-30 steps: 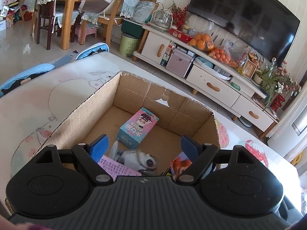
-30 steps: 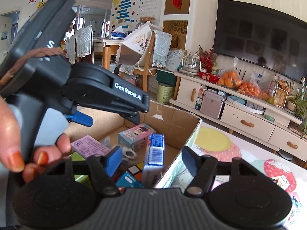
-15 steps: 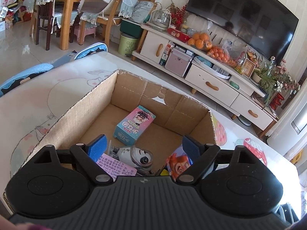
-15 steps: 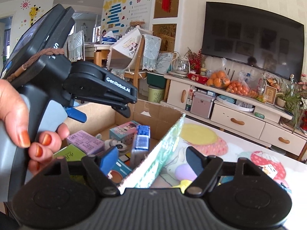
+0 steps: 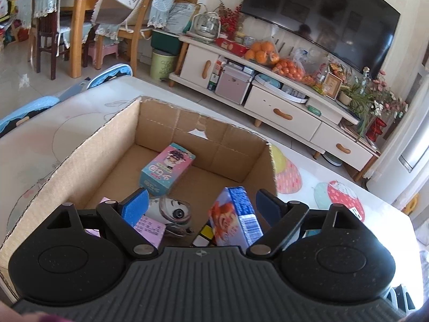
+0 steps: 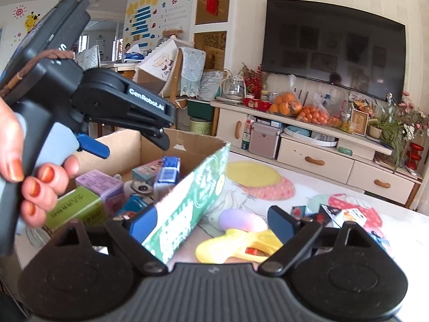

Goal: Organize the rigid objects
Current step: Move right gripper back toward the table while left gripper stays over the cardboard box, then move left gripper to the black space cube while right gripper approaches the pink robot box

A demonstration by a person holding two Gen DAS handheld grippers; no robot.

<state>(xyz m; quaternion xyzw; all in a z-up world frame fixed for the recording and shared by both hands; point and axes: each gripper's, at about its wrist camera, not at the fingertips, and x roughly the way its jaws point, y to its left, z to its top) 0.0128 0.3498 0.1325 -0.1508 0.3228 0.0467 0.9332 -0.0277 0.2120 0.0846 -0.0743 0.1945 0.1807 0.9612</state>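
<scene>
The cardboard box [image 5: 112,145] on the table holds a pink-and-blue carton [image 5: 166,169], a blue-and-orange carton [image 5: 236,217] standing on end, a white round toy [image 5: 171,210], a purple packet [image 5: 148,229] and a puzzle cube [image 5: 205,234]. My left gripper [image 5: 202,206] hovers open over them, gripping nothing. In the right wrist view the box's green outer wall [image 6: 187,204] runs beside my right gripper [image 6: 213,222]. Its jaws are opening and its pads press on nothing. Below it lies a yellow toy gun [image 6: 236,247]. The blue carton [image 6: 167,174] stands inside the box. A hand holds the left gripper [image 6: 128,145] over the box.
A purple oval toy [image 6: 241,220] and several small printed boxes [image 6: 335,212] lie on the table right of the cardboard box. A green packet [image 6: 72,209] sits in the box's near corner. Beyond the table are a TV cabinet [image 6: 316,161] and dining chairs [image 5: 128,21].
The right gripper has drawn back to the right, out of the box, with its jaws widening. The blue carton stays standing inside. The left gripper has barely moved.
</scene>
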